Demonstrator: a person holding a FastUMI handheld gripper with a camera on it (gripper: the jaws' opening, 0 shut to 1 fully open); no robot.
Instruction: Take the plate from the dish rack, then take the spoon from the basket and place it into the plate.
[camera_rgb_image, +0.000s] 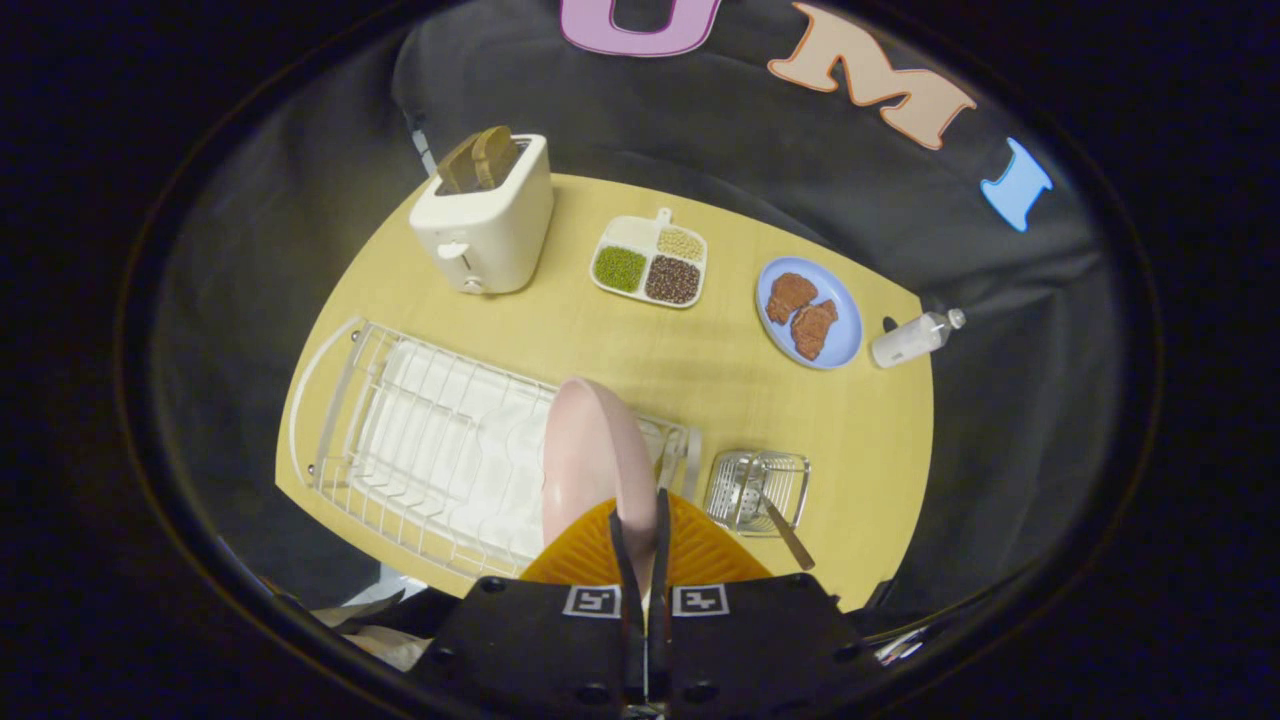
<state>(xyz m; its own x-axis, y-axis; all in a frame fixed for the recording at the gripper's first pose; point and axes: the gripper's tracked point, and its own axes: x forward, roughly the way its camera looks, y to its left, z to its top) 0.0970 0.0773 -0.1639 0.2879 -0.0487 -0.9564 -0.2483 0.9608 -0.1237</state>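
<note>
A pale pink plate (590, 455) stands on edge between my fingers, held above the right end of the white wire dish rack (420, 440). My gripper (640, 525) is shut on the plate's near rim. To the right of the rack sits a small wire basket (757, 487) with a metal spoon (783, 528) in it, its handle sticking out toward me. The basket lies just ahead and to the right of my fingers.
On the round yellow table (650, 360), a white toaster (487, 215) with bread stands at the far left. A divided tray of beans (650, 262), a blue plate with meat (810, 312) and a small bottle (915, 338) lie beyond.
</note>
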